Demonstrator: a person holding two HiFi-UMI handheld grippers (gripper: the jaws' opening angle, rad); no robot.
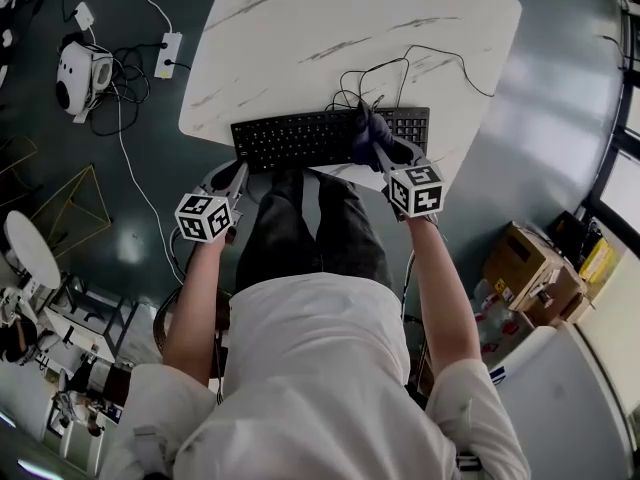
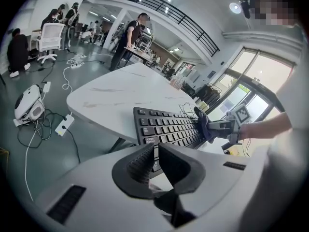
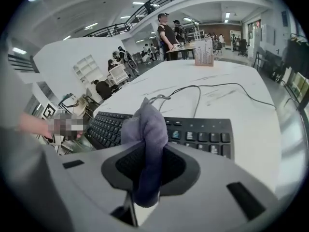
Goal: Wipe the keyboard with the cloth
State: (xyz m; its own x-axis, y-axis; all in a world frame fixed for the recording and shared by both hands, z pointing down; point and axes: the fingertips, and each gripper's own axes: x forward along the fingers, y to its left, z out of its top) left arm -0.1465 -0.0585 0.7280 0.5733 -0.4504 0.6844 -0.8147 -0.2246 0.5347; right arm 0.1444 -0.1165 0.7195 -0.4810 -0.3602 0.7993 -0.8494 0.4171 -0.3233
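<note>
A black keyboard (image 1: pixel 330 138) lies at the near edge of the white marble-look table (image 1: pixel 350 28). My right gripper (image 1: pixel 375 146) is shut on a bunched purple-grey cloth (image 3: pixel 147 124), which rests on the right part of the keyboard (image 3: pixel 203 129), left of the number pad. In the left gripper view the same cloth (image 2: pixel 203 124) sits on the keys at the far end. My left gripper (image 1: pixel 240 176) hovers at the keyboard's near left corner (image 2: pixel 166 127). Its pads (image 2: pixel 140 166) stand almost together with a thin slit between them and hold nothing.
The keyboard's black cable (image 1: pixel 420 58) loops across the table behind it. A small box (image 3: pixel 203 52) stands far back on the table. On the floor lie a power strip (image 1: pixel 168 55) and a white device (image 1: pixel 80 73) to the left, and cardboard boxes (image 1: pixel 525 263) to the right. People stand further off (image 2: pixel 130 37).
</note>
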